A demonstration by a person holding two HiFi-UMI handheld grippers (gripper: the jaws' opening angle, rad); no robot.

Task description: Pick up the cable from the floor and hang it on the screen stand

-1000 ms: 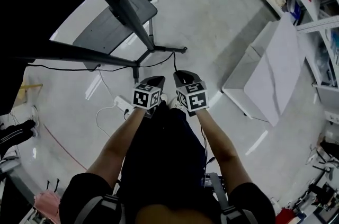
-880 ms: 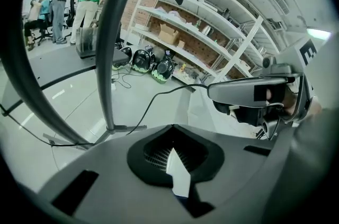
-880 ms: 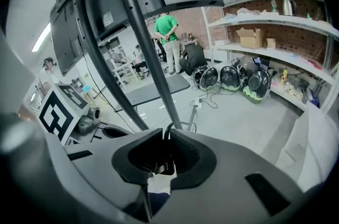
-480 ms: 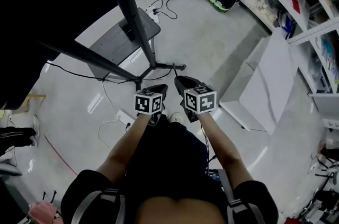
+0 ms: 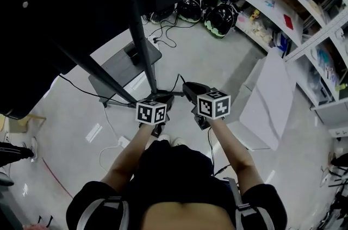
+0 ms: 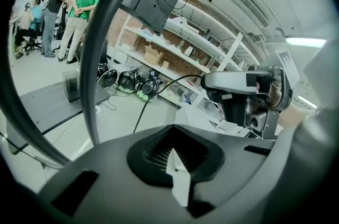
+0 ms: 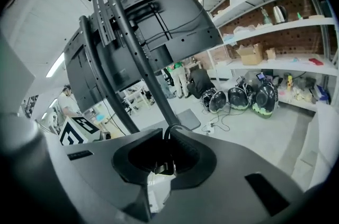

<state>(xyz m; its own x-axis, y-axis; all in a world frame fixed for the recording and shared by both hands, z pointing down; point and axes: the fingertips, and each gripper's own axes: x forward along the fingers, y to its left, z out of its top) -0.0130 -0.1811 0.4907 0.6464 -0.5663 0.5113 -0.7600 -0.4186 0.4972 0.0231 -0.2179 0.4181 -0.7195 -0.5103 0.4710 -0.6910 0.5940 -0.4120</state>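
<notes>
The right gripper [image 5: 190,87] is clenched on the cable [image 7: 168,133]. In the right gripper view, the black cable is seen pinched between the jaws and looped up over their top edge. In the left gripper view, the cable [image 6: 144,106] is seen leaving the front of the right gripper at 2 o'clock and arcing down toward 8 o'clock, until it is hidden behind the left gripper's body. In the head view, a thin stretch of cable [image 5: 178,82] is seen between the two grippers, just at 11 o'clock of the right one.

The left gripper [image 5: 162,98] is held just beside the right, at its 9 o'clock. Its jaws are drawn together, with only a pale sliver visible between them, and the cable is not gripped there.

The screen stand [image 5: 140,33] is placed directly ahead. Its dark pole rises toward 12 o'clock from beside the left gripper, and the black screen [image 5: 54,17] is carried at 10 o'clock. A grey base plate [image 5: 117,74] lies on the floor [image 5: 217,55] at 10 o'clock of the left gripper. A white power strip [image 5: 124,142] lies at its 8 o'clock. Helmets [image 5: 220,19] are lined up at 1 o'clock beneath the shelves [image 5: 272,11], and a white panel [image 5: 272,93] lies at 3 o'clock.
</notes>
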